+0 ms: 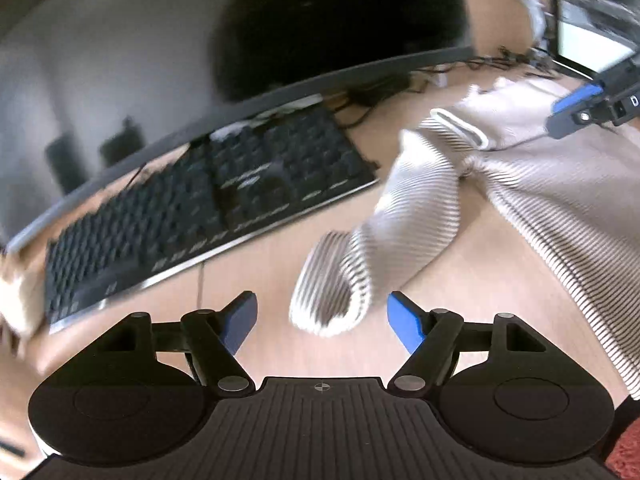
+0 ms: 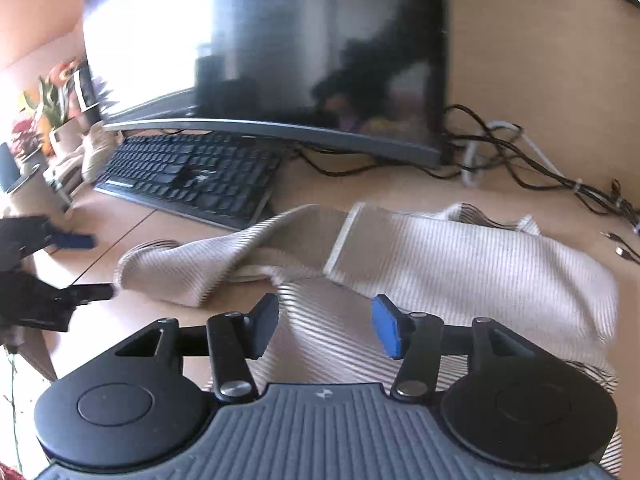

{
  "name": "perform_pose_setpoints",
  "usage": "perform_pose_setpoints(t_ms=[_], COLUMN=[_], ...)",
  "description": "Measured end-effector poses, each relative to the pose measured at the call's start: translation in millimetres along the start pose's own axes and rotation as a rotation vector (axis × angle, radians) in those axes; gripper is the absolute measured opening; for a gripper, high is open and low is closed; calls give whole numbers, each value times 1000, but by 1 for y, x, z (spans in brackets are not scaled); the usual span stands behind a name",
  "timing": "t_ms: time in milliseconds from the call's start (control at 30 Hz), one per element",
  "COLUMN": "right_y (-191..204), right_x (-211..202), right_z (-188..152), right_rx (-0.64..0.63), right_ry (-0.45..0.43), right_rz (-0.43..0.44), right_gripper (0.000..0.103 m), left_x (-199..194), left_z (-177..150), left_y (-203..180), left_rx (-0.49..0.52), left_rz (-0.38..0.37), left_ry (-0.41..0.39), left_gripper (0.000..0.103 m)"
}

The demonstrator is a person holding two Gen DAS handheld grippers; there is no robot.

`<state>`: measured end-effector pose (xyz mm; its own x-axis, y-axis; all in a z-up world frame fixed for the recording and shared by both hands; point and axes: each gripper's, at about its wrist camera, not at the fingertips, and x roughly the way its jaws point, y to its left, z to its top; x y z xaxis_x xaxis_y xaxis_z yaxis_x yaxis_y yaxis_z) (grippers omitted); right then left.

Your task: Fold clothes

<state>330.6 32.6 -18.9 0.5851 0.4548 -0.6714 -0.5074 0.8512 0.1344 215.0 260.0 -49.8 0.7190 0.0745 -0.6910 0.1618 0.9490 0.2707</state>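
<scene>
A beige, finely striped knit garment (image 1: pixel 540 184) lies crumpled on the wooden desk (image 1: pixel 260 280), one sleeve (image 1: pixel 404 216) trailing out to the left. My left gripper (image 1: pixel 322 320) is open, and the sleeve's curled cuff (image 1: pixel 332 300) lies just ahead of its blue pads, untouched. In the right wrist view my right gripper (image 2: pixel 325 328) is open over the garment's body (image 2: pixel 460 260), with striped cloth under the gap and nothing pinched. The left gripper (image 2: pixel 86 266) shows at that view's left edge by the sleeve end. The right gripper (image 1: pixel 580 108) appears at the upper right of the left wrist view.
A black keyboard (image 2: pixel 192 172) and a dark curved monitor (image 2: pixel 280 60) stand behind the garment. Tangled cables (image 2: pixel 520 156) lie at the back right. Potted plants (image 2: pixel 52 108) and small items crowd the far left. Bare desk (image 2: pixel 120 328) shows in front of the sleeve.
</scene>
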Motion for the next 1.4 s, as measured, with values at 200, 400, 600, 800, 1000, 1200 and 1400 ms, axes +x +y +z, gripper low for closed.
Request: perform_pose_setpoints(t_ms=[200,400,600,800,1000,1200,1400], right_y=[-16,-66,-100,-112,-124,-144,-132], right_x=[-19,-51,-73,-96,-105,-97,-68], right_z=[-5,-25,-45,-58,-88,-123,-97], right_rx=[51,205,337,438,714,1111,931], right_ry=[-26,-66,-94,-115,-47,-27,7], right_rz=[-90,-244,-336,-316,-172,35,9], right_gripper=[57,57,58,61,63,62,62], left_x=[35,18,8,33,35,37,40], left_z=[12,52,103,113,95,71,66], left_y=[-21,18,-25,-92,-105,-68,-58], left_rx=[128,-360,-528,-587,-573,-681,-720], left_rz=[-102,-505,-825,-1010,-967,-862,-820], left_ry=[120,118,20,96,145,142,138], left_gripper=[20,10,10,48,70,84,91])
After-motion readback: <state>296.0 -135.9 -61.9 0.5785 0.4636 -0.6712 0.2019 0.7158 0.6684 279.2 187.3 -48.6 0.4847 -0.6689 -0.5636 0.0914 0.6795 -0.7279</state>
